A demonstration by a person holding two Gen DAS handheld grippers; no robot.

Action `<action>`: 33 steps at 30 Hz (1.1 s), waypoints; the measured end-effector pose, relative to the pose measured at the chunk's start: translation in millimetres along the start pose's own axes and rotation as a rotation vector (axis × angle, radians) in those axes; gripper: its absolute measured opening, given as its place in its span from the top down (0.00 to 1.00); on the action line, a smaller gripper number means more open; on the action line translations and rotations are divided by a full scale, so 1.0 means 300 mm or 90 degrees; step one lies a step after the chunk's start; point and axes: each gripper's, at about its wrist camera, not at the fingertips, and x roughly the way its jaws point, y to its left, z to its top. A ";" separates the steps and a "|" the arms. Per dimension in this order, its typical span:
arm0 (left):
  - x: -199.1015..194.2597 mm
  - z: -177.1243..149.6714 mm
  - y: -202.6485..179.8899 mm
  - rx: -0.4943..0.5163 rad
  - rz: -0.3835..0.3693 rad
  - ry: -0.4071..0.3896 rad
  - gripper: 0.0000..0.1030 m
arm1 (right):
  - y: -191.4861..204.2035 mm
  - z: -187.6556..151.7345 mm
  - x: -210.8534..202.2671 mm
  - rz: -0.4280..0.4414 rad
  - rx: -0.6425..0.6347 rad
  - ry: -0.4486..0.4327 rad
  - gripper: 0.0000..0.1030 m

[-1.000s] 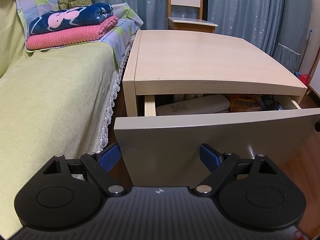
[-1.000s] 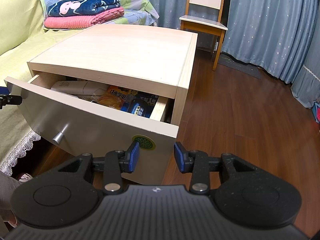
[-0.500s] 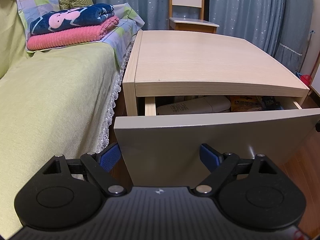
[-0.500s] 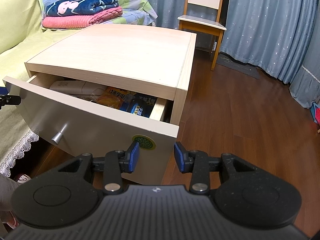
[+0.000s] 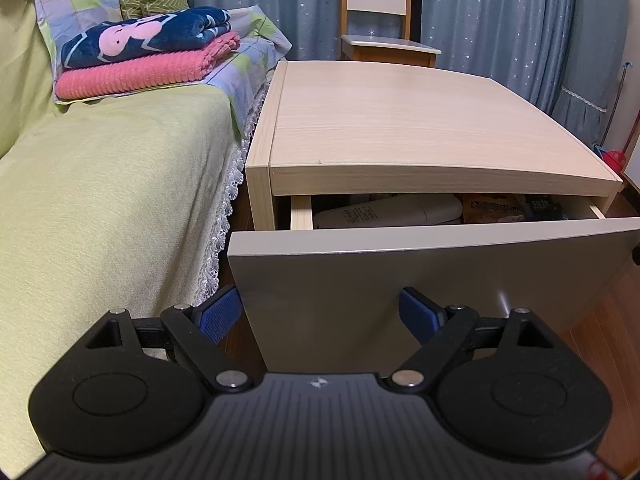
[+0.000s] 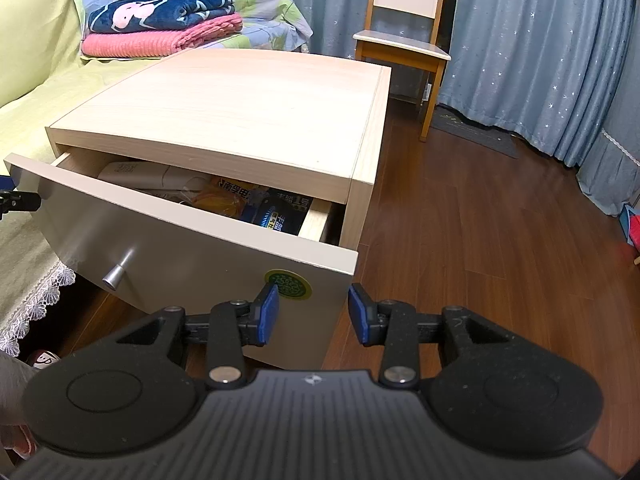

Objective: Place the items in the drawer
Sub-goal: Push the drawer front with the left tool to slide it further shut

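A pale wooden nightstand [image 5: 420,124] [image 6: 248,108] has its drawer [image 5: 432,276] [image 6: 192,248] pulled partly out. Inside lie a white remote-like item [image 5: 392,212] [image 6: 144,174], an orange packet [image 6: 228,200] and a dark blue packet [image 6: 280,212]. My left gripper [image 5: 320,316] is open and empty, low before the drawer front's left part. At the front's right corner my right gripper [image 6: 313,314] is open and empty too. A metal knob [image 6: 114,276] sticks out of the drawer front.
A bed with a green cover [image 5: 100,208] flanks the nightstand on the left, folded pink and navy blankets [image 5: 148,56] at its far end. A wooden chair [image 6: 404,44] and blue curtains stand behind. Wood floor [image 6: 480,240] spreads to the right.
The drawer has slid in a little. Both grippers have shifted only slightly and stay open.
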 end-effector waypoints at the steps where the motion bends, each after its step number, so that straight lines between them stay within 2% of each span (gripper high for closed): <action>1: 0.001 0.001 0.000 -0.001 0.000 0.000 0.15 | 0.000 0.003 0.003 0.000 0.000 0.000 0.67; 33: 0.037 0.019 -0.004 -0.009 0.002 0.000 0.16 | -0.002 0.027 0.030 -0.009 -0.003 -0.001 0.67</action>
